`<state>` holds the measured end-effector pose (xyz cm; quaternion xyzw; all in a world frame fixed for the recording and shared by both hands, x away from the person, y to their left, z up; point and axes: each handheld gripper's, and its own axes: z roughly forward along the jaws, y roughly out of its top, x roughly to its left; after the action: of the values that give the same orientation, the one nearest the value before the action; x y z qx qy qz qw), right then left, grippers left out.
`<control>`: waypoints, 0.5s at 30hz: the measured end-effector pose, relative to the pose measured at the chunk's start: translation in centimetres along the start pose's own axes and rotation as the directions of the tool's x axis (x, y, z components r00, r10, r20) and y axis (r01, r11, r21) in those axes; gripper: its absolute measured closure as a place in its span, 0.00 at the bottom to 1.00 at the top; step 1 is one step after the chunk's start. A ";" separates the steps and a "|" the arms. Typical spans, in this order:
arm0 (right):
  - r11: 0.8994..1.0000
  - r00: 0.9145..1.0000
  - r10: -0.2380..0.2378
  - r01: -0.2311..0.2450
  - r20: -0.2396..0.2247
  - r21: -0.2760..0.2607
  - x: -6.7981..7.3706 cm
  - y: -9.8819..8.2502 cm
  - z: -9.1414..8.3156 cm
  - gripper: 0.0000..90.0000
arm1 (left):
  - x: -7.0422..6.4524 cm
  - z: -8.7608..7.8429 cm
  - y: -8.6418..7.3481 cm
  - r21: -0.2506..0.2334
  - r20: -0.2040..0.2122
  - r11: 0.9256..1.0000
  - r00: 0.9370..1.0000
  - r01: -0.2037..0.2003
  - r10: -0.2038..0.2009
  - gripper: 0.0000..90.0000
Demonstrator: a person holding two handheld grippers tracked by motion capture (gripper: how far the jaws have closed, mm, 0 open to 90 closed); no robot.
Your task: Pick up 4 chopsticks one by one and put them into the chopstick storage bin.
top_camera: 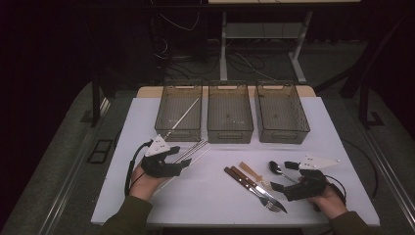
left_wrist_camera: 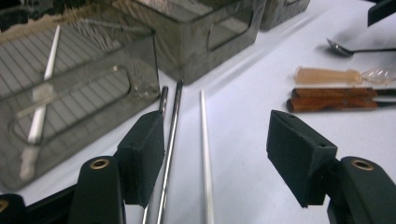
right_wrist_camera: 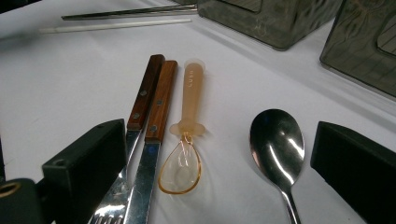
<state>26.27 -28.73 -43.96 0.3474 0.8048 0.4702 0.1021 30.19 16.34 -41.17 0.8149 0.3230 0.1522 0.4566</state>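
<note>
My left gripper (top_camera: 183, 164) (left_wrist_camera: 215, 154) is low over the table in front of the left bin (top_camera: 180, 133), jaws open. A white chopstick (left_wrist_camera: 204, 135) lies between them, untouched. Two metal chopsticks (left_wrist_camera: 173, 121) (top_camera: 195, 148) run past the left jaw. Another white chopstick (left_wrist_camera: 46, 79) (top_camera: 183, 116) rests inside the left bin. My right gripper (top_camera: 285, 176) (right_wrist_camera: 219, 172) stands open near the table's front right. Between its jaws lie an amber plastic spoon (right_wrist_camera: 191, 93) and a metal spoon (right_wrist_camera: 276, 144). A wood-handled fork (right_wrist_camera: 142, 93) and knife (right_wrist_camera: 161, 100) pass by its left jaw.
Three smoky clear bins stand in a row at the back of the white table (top_camera: 215, 196); the middle bin (top_camera: 230, 133) and the right bin (top_camera: 282, 134) hold nothing that I can see. Dark floor, cables and desk legs lie beyond the table.
</note>
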 end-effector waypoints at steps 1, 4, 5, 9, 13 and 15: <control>1.000 1.000 -0.002 0.002 -0.001 -0.002 0.0 0.0 0.0 0.04 | -0.1 0.1 -0.2 0.006 0.001 1.000 1.000 -0.003 0.003 0.41; 1.000 1.000 0.004 -0.004 -0.003 -0.002 0.0 0.0 0.0 0.04 | -0.3 0.2 -0.7 0.034 0.003 0.999 1.000 -0.007 0.007 0.42; 1.000 1.000 0.005 -0.005 -0.003 -0.001 0.0 0.0 0.0 0.04 | -0.4 0.2 -0.9 0.043 0.003 0.999 1.000 -0.009 0.009 0.42; 1.000 1.000 0.004 -0.004 0.001 0.002 0.0 0.0 0.0 0.04 | -0.7 0.2 -1.5 0.076 -0.019 0.997 0.999 -0.032 0.034 0.44; 1.000 1.000 0.006 -0.006 0.003 0.006 0.0 -0.1 0.0 0.04 | -0.4 0.5 -1.8 0.102 -0.024 0.995 0.999 -0.021 0.024 0.48; 1.000 1.000 0.006 -0.006 0.003 0.005 0.1 -0.1 0.1 0.04 | -0.3 0.7 -2.0 0.128 -0.019 0.992 1.000 -0.011 0.013 0.54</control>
<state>26.21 -28.67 -44.04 0.3507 0.8049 0.4679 0.1011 29.58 16.42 -43.23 0.8428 0.3317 0.1422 0.3992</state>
